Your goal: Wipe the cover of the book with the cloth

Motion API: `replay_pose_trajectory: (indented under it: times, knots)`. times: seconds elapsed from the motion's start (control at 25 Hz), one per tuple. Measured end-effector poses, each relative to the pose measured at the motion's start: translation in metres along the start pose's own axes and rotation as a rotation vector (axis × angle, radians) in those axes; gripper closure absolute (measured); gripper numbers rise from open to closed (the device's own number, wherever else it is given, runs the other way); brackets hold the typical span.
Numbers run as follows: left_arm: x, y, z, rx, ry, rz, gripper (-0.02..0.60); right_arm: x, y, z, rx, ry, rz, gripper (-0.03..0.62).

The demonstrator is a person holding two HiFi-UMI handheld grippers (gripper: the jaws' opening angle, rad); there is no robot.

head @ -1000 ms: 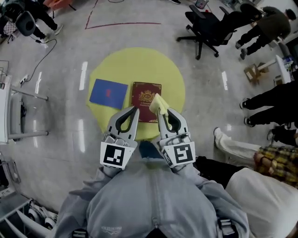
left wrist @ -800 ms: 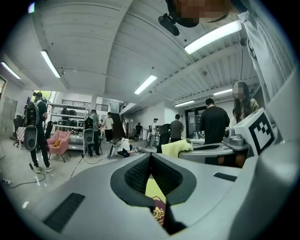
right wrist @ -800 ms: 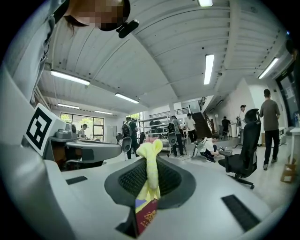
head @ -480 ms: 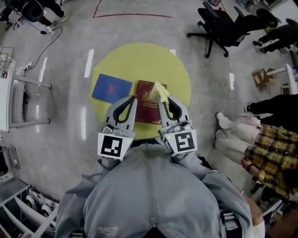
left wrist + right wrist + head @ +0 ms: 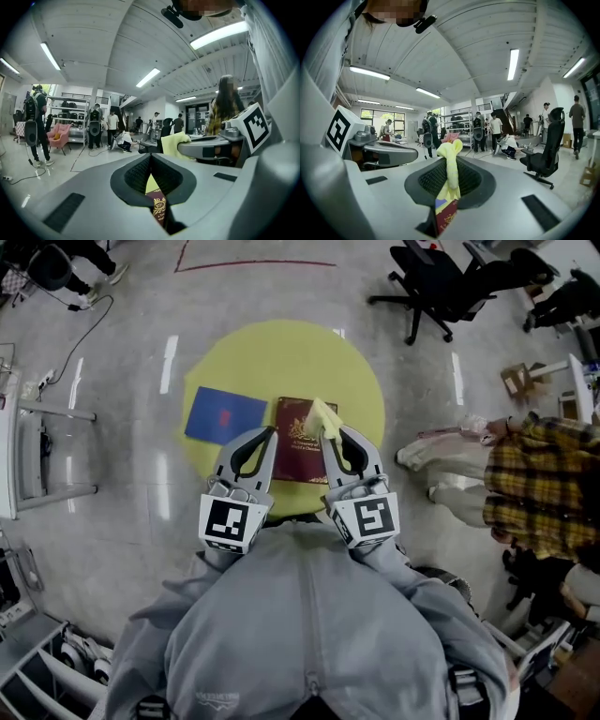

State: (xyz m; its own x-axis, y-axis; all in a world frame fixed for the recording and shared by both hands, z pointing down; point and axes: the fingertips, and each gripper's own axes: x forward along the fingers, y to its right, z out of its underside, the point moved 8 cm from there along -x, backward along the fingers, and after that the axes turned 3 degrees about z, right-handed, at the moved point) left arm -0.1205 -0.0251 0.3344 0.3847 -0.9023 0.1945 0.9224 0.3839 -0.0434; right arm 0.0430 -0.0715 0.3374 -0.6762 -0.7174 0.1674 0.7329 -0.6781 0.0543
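A dark red book [image 5: 298, 448] with a gold crest lies on the round yellow table [image 5: 281, 362], near its front edge. My right gripper [image 5: 330, 433] is shut on a pale yellow cloth [image 5: 322, 418], which sticks up from its tips above the book's right part. In the right gripper view the cloth [image 5: 450, 166] stands pinched between the jaws, the book [image 5: 446, 217] showing below. My left gripper [image 5: 268, 437] is shut and holds nothing, hovering over the book's left edge. The book [image 5: 158, 208] shows below its closed jaws.
A blue book [image 5: 223, 416] lies on the table left of the red one. A person in a plaid shirt [image 5: 530, 488] stands close on the right. Black office chairs [image 5: 441, 282] stand at the back right. A metal rack [image 5: 28, 451] is at the left.
Both grippers and the cloth keep their place over the book; the head camera shifted slightly. The person in plaid has walked closer at the right.
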Motion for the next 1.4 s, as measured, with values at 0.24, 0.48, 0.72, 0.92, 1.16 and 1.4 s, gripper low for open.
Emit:
replay_pose_trajectory:
  times: [0.24, 0.48, 0.72, 0.92, 1.16, 1.4]
  knots:
    - [0.013, 0.001, 0.025, -0.043, -0.022, 0.050, 0.563, 0.010, 0.003, 0.028, 0.021, -0.042, 0.026, 0.537]
    - [0.021, 0.008, 0.022, -0.012, -0.065, 0.076, 0.563, 0.006, 0.006, 0.021, 0.022, -0.058, 0.050, 0.537]
    - [0.027, 0.013, 0.027, -0.014, -0.088, 0.083, 0.563, 0.007, 0.009, 0.023, 0.014, -0.090, 0.055, 0.537]
    - [0.029, 0.006, 0.062, -0.029, -0.133, 0.058, 0.563, 0.025, 0.011, 0.051, 0.017, -0.130, 0.033, 0.537]
    - [0.034, 0.000, 0.098, -0.066, -0.182, 0.038, 0.563, 0.050, 0.016, 0.080, 0.028, -0.169, 0.004, 0.537]
    - [0.038, -0.004, 0.130, -0.085, -0.232, 0.024, 0.563, 0.077, 0.017, 0.109, 0.059, -0.225, -0.052, 0.537]
